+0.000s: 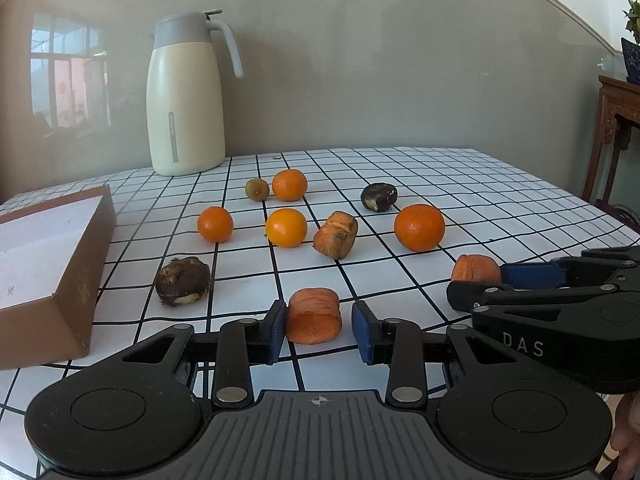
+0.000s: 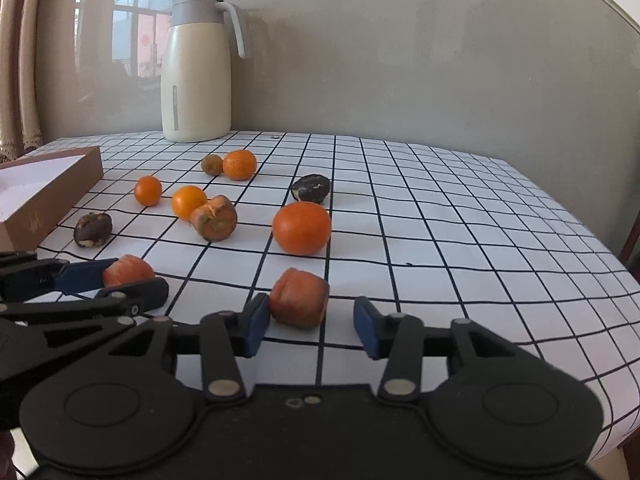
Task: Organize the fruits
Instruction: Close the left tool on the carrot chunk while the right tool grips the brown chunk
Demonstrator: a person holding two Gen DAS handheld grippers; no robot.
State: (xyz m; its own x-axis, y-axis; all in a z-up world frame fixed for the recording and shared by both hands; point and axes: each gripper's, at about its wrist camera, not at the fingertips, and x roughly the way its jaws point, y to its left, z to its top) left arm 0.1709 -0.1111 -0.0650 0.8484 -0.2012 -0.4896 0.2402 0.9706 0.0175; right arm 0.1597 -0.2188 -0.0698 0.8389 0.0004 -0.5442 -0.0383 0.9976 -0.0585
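1. The left gripper [image 1: 318, 320] sits low over the table [image 1: 500, 200] near its near edge. The left carrot piece [image 1: 314, 318] lies on the cloth between the pads. In the left wrist view one pad touches it and a sliver of cloth shows beside the other. Whether both pads press cannot be told.
2. The right gripper [image 2: 310, 316] sits just beside it, toward the right edge, closed on the right carrot piece [image 2: 298, 298]. The left wrist view shows this grip from the side, with the far pad flat against the piece.
3. Part of a hand [image 1: 628, 440] appears at the lower right corner of the left wrist view only.
4. The open brown box [image 1: 52, 272] stands at the left edge, white inside. A dark brown fruit [image 1: 182, 280] lies near it.
5. Mid-table: a carrot stub [image 1: 336, 234], a large tangerine [image 1: 419, 227] and two smaller tangerines [image 1: 215, 224] [image 1: 286, 227]. The right wrist view shows the stub's cut end touching or overlapping one tangerine. The left wrist view shows them apart.
6. Farther: a fourth tangerine [image 1: 289, 185] just beside a small brownish fruit [image 1: 257, 189], and a second dark fruit [image 1: 379, 197].
7. A cream jug [image 1: 186, 96] stands upright at the far edge.
8. A wooden stand [image 1: 616, 120] beyond the right edge shows in the left wrist view only. A curtain [image 2: 20, 60] shows in the right wrist view only.
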